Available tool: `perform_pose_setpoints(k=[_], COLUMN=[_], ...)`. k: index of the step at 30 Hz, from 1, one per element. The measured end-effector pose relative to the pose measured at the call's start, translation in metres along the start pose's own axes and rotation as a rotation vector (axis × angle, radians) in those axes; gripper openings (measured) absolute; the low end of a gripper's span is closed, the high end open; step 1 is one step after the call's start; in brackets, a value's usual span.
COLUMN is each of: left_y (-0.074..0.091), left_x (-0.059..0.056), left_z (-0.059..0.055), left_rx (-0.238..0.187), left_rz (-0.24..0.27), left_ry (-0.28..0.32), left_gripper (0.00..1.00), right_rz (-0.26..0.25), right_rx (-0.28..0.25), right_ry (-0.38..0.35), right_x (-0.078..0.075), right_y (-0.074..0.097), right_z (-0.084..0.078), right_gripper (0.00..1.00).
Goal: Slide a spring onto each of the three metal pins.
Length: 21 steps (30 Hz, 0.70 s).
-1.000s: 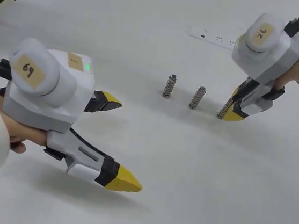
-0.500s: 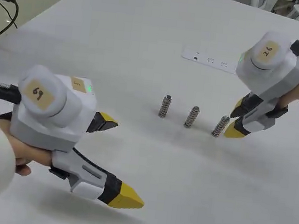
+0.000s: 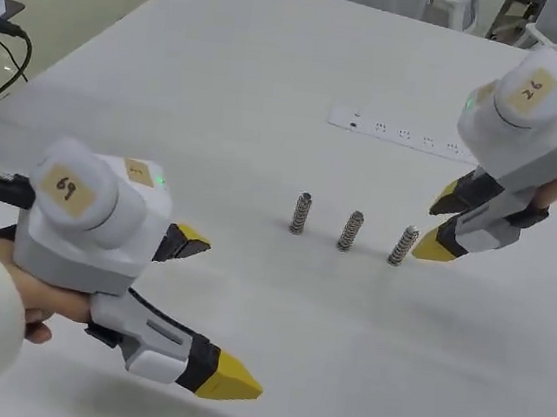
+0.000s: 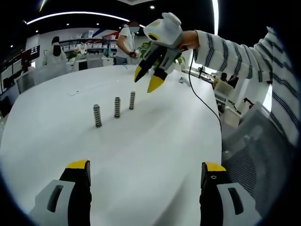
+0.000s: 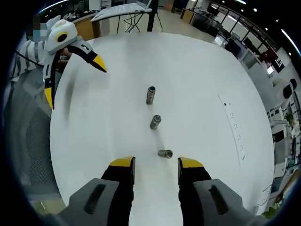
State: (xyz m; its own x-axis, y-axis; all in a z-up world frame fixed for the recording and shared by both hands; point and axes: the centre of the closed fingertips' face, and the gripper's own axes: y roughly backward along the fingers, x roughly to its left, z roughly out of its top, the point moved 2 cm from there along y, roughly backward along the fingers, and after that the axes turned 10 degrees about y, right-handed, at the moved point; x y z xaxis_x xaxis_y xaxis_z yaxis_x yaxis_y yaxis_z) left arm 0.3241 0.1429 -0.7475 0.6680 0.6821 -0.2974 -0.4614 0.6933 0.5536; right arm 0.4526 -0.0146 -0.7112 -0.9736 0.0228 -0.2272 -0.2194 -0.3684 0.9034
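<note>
White counter (image 3: 272, 87): work set near its middle, with a power strip (image 3: 398, 132) lying flat toward the far edge.

Left gripper (image 3: 216, 312): held low over the near-left part of the counter, well apart from the work. Jaws were spread wide and nothing was held.

Right gripper (image 3: 436, 224): a second before, its jaw tips had been pressed against the end spring (image 3: 402, 245). The tips were now seen lifted and drawn just to the side of it, toward the right edge. In the right gripper view the jaws stood partly open and empty, with that spring just ahead of the tips.

Three springs (image 3: 350, 231): stood upright in a short row, each apart from the next. The end spring was left standing unsupported. This was judged to mean that the third spring had been released in place and the task was at or near completion.

Pins: hidden inside the coils. Whether each spring was fully seated could not be told. The coil bases were too small to resolve.
</note>
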Motion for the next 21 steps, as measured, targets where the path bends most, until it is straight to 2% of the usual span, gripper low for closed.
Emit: perform_pose_setpoints(k=[4, 7, 9, 12, 14, 18, 21], left_y=[0.01, 0.015, 0.02, 0.026, 0.03, 0.036, 0.038], left_x=[0.008, 0.012, 0.013, 0.017, 0.019, 0.021, 0.017], left_z=[0.002, 0.004, 0.007, 0.013, 0.018, 0.021, 0.022], left_rx=[-0.025, -0.046, -0.058, -0.075, -0.1, -0.119, -0.123], left_rz=[0.024, 0.036, 0.034, 0.057, 0.063, 0.072, 0.071], left_ry=[0.028, 0.05, 0.063, 0.062, 0.079, 0.091, 0.092], left_gripper=[0.94, 0.94, 0.94, 0.94, 0.94, 0.94, 0.94], right_rz=[-0.001, -0.014, -0.027, -0.043, -0.051, -0.063, -0.097], right_rx=[-0.031, -0.074, -0.096, -0.134, -0.158, -0.208, -0.223], right_ry=[-0.03, -0.067, -0.09, -0.136, -0.162, -0.225, -0.282], right_x=[0.008, 0.013, 0.016, 0.019, 0.023, 0.032, 0.036], right_y=[0.003, 0.005, 0.007, 0.009, 0.01, 0.011, 0.011], right_z=[-0.001, 0.002, 0.003, 0.004, 0.004, 0.003, -0.002], right_gripper=[0.34, 0.35, 0.36, 0.38, 0.39, 0.42, 0.43])
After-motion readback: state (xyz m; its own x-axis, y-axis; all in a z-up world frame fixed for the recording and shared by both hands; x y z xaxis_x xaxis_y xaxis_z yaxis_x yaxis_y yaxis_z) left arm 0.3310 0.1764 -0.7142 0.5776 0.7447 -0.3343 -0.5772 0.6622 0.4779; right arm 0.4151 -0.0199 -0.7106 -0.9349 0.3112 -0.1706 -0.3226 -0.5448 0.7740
